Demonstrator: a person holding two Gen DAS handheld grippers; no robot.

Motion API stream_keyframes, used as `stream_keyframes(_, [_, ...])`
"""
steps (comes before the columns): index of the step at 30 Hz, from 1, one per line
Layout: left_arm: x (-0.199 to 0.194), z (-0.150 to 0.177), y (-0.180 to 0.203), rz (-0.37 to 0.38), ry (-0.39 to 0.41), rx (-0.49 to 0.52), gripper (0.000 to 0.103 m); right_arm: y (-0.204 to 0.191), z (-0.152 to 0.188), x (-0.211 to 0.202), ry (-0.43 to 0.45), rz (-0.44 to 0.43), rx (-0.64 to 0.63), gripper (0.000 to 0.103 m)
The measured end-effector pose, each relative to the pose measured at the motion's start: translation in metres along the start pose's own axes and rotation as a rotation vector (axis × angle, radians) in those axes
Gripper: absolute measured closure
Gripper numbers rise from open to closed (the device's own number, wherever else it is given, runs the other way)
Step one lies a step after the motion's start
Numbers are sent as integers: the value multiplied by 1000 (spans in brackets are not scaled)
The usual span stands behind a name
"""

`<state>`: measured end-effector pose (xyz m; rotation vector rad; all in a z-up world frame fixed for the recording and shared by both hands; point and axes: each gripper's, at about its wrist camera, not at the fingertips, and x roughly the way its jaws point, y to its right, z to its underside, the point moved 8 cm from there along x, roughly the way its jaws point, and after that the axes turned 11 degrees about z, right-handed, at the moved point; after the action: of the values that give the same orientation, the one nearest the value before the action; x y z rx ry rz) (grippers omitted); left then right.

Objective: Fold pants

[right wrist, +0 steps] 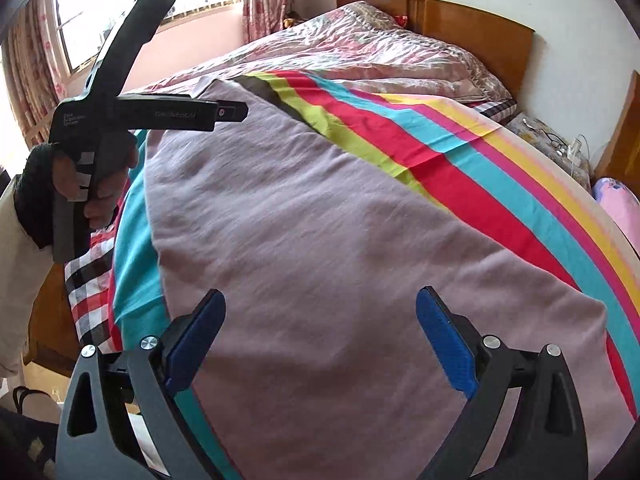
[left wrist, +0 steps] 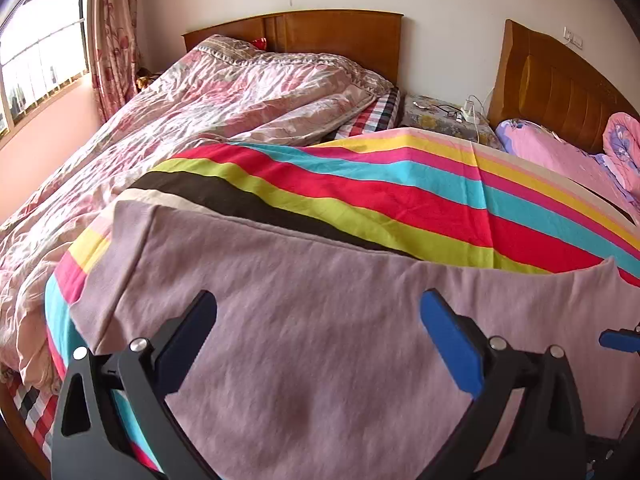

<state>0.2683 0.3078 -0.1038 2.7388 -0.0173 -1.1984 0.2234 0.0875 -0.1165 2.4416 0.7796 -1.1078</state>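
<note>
Mauve pants [left wrist: 320, 340] [right wrist: 312, 240] lie flat on a bright striped sheet [left wrist: 380, 196] [right wrist: 460, 152] spread over the bed. My left gripper [left wrist: 318, 312] hovers open above the cloth, its blue fingers wide apart with nothing between them. In the right wrist view my right gripper [right wrist: 320, 312] is also open over the pants, holding nothing. The left gripper's black body [right wrist: 132, 116] shows at the upper left there, held by a hand [right wrist: 96, 184] beside the pants' far end. A blue fingertip of the right gripper [left wrist: 618, 340] peeks in at the left view's right edge.
A crumpled pink floral quilt [left wrist: 180, 120] [right wrist: 360, 48] covers the bed beyond the sheet. Wooden headboards [left wrist: 332, 36] stand against the wall. A nightstand [left wrist: 440, 120] holds glasses and a power strip. Pink bedding [left wrist: 560, 152] lies at right. Checked fabric [right wrist: 88, 288] hangs off the bed edge.
</note>
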Motion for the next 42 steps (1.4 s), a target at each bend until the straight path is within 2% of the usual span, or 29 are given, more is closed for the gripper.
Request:
stream_keyframes(1, [20,-7,3,14,-38,-5,1,15,-4,7,-1,6,45,10])
stream_keyframes(4, [68,-15,-7,-50,-104,-14,1,61,-6,29,-50,110,117,10])
stream_keyframes(6, [79,-17,-14,-77,-95,-7,1,88,1,41,-81,121,163,10])
stream_keyframes(8, [82,-18,-15,-91,-81,14,1,116,12,53,-123,168,203,10])
stream_keyframes(9, [82,-16,-15,-105,-72,24,1,124,15,54,-118,154,221,10])
stream_keyframes(12, [89,-13,-15,-158,-72,69,1,133,11,50,-87,86,272,10])
stream_keyframes(17, [91,-13,-20,-142,-72,45,1,148,7,47,-16,120,325,10])
stream_keyframes(19, [90,-13,-20,-143,-72,46,1,153,8,40,18,102,367,10])
stream_keyframes(22, [90,-13,-20,-154,-71,52,1,162,12,40,28,94,417,10])
stream_keyframes(24, [72,-15,-16,-179,-31,49,3,159,11,42,26,95,404,7])
stream_keyframes(25, [54,-18,-12,-152,15,38,5,157,10,44,20,98,391,6])
stream_keyframes(28, [-18,-17,-5,11,186,-54,1,153,10,45,9,122,363,5])
stream_keyframes(31, [-67,8,-40,99,269,-221,1,151,10,47,0,141,344,4])
stream_keyframes(33, [-85,33,-76,155,291,-363,1,149,11,48,-5,150,336,4])
stream_keyframes(35, [-92,56,-109,263,299,-511,2,149,11,49,-8,156,331,4])
stream_keyframes(37, [-93,75,-140,327,319,-657,4,148,11,50,-11,162,326,4])
stream_keyframes(39, [-88,83,-154,416,325,-716,11,148,11,51,-14,170,320,4])
stream_keyframes(40, [-82,85,-159,416,307,-725,14,148,11,51,-15,172,318,4])
stream_keyframes(42, [-70,91,-167,350,259,-739,17,148,11,51,-15,171,319,4])
